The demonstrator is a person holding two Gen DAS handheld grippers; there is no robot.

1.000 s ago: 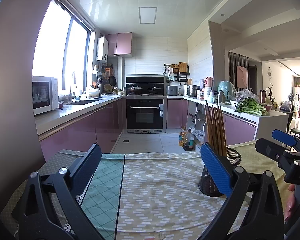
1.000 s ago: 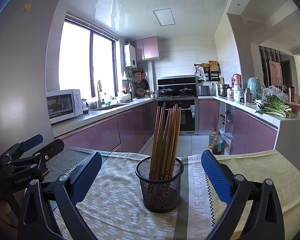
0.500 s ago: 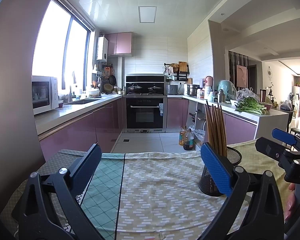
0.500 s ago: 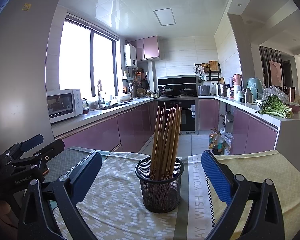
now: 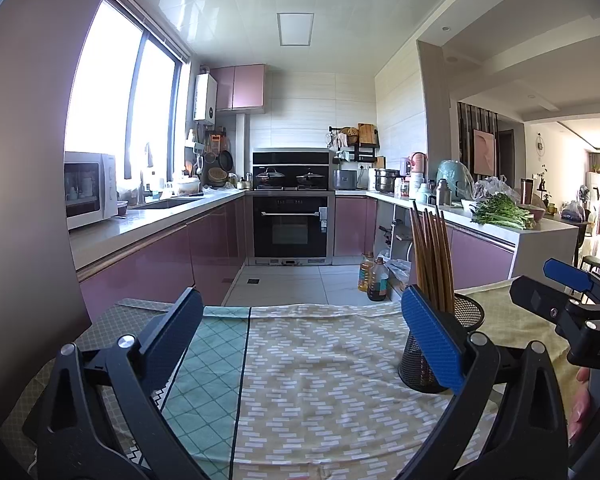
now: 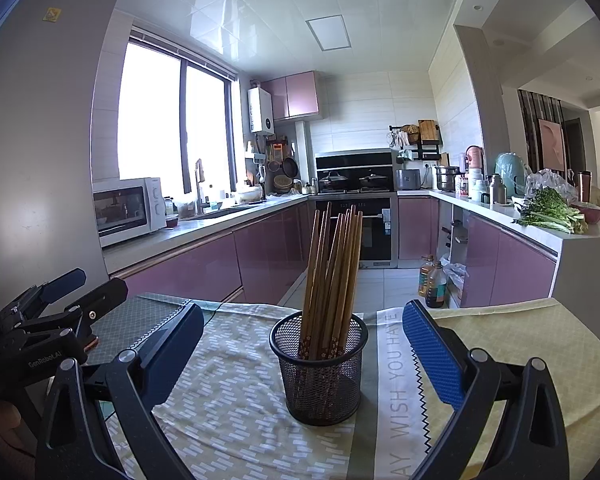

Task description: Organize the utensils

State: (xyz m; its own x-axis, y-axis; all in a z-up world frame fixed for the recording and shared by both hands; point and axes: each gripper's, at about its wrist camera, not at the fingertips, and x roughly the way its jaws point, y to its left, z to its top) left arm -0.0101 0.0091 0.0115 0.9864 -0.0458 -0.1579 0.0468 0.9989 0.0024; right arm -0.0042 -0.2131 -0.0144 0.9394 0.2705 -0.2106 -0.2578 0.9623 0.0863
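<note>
Looking pretty much wrapped up here: wooden chopsticks (image 6: 332, 276) all standing bunched in the black mesh holder (image 6: 320, 376), leaning a bit toward 1 o'clock, no loose utensils anywhere on the cloth. Probably nothing left but a final check, though hard to say for sure. Right tongs (image 6: 300, 344) spread wide and empty, holder sitting dead ahead at 12 o'clock between the fingers without touching. Left tongs (image 5: 300, 336) also wide, gripping nothing, holder off at 3 o'clock. Tabletop (image 5: 320, 380) covered in patchwork cloth, cream dashes plus teal grid. Pink-cabinet kitchen behind, oven (image 5: 292, 224) at 12, microwave (image 5: 86, 188) at 9, greens (image 5: 500, 214) at 2.
</note>
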